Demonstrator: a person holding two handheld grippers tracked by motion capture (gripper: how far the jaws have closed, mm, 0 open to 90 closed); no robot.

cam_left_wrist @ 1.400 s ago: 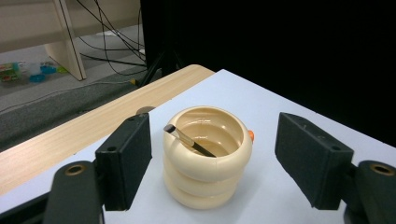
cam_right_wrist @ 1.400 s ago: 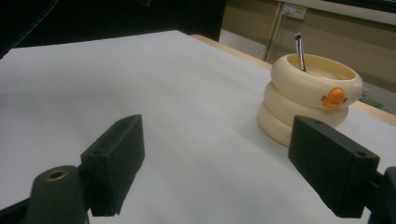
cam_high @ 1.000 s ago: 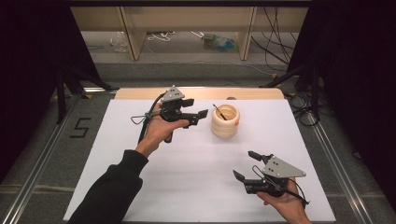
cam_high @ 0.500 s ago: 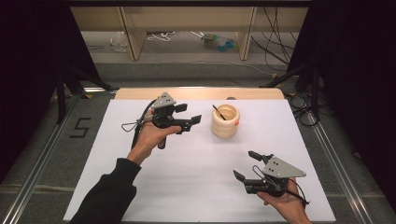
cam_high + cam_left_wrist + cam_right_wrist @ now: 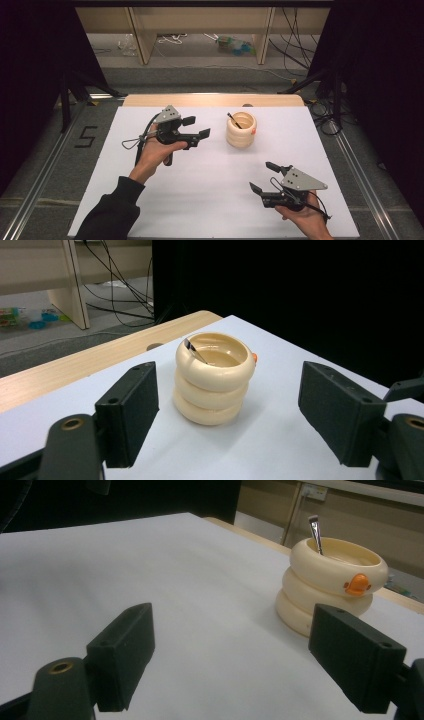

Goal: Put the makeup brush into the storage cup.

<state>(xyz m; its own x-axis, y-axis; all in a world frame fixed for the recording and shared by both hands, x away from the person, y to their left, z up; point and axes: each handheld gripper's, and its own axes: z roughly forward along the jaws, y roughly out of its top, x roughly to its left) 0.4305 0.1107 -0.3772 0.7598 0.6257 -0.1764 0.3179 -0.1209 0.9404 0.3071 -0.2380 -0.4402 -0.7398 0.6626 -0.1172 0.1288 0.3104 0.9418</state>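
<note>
A cream cup (image 5: 241, 129) shaped like three stacked rings stands on the white table (image 5: 215, 185) toward the back, with a small orange knob (image 5: 358, 584) on its side. A thin brush handle (image 5: 316, 532) leans inside the cup (image 5: 212, 377). My left gripper (image 5: 197, 128) hovers to the left of the cup, its jaws wide open and pointing at it, with nothing between them. My right gripper (image 5: 263, 177) is held low near the front right of the table, jaws open and empty, the cup (image 5: 330, 585) farther off to its right.
A wooden strip (image 5: 210, 99) runs along the table's far edge. Beyond it are wooden shelf legs (image 5: 142, 35), cables (image 5: 295, 55) and litter on the floor. Dark curtains flank both sides. A "5" mark (image 5: 85, 136) sits on the floor at left.
My left gripper has drawn back from the cup, moving left and toward the person, a little lower. The right gripper has kept still.
</note>
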